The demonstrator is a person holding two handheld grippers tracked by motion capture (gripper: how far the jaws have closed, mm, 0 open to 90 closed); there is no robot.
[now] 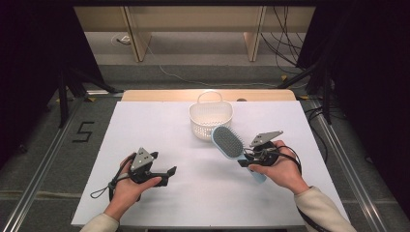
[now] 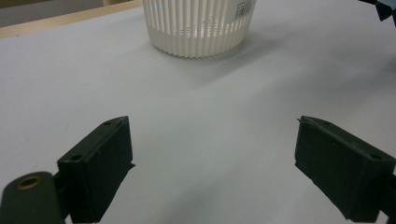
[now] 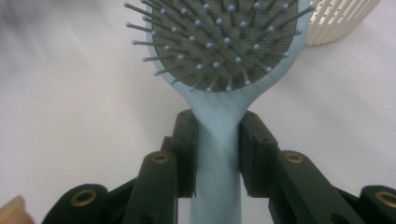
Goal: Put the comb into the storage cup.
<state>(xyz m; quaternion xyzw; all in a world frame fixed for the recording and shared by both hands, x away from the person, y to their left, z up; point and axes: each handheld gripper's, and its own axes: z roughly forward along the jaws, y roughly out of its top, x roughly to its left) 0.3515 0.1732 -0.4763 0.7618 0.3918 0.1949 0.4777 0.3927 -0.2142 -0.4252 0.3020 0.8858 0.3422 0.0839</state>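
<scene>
The brush (image 3: 219, 154) is clamped at its neck by the right gripper (image 3: 217, 154) beside the basket (image 1: 210, 118). The left gripper (image 2: 212, 163) is held apart, empty. Next, the brush likely needs lifting over the rim and lowering in.

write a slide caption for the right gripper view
Right tool clamps the light blue hairbrush by its neck, bristles facing the camera, white basket behind.

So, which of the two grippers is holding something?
The right gripper: its jaws are closed on the handle of the blue hairbrush. The left gripper has its jaws wide apart with nothing between them.
</scene>
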